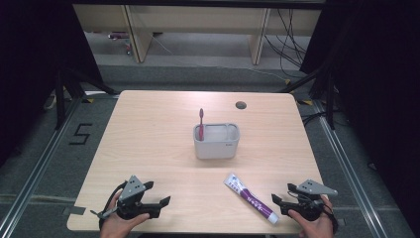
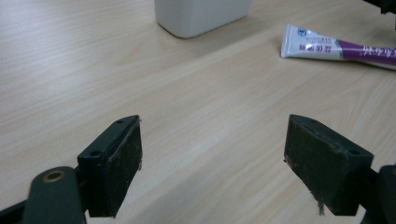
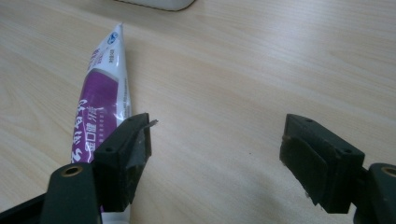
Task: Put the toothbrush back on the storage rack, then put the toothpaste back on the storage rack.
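Both hand-held grippers — left (image 1: 161, 202), right (image 1: 280, 194) — stand wide and empty; the right may push the toothpaste tube (image 1: 250, 197) off the surface (image 1: 148, 139).

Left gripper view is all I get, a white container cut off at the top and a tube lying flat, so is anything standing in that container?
Observer: Yes, a red toothbrush stands upright in the left compartment of the holder.
Operator: Where does the tube's other end point?
Observer: The toothpaste tube has its purple cap end at the near table edge, beside the right gripper.
Operator: Is that gripper holding it?
Observer: No, its jaws stand open, with the tube outside them, behind one jaw in the right gripper view.
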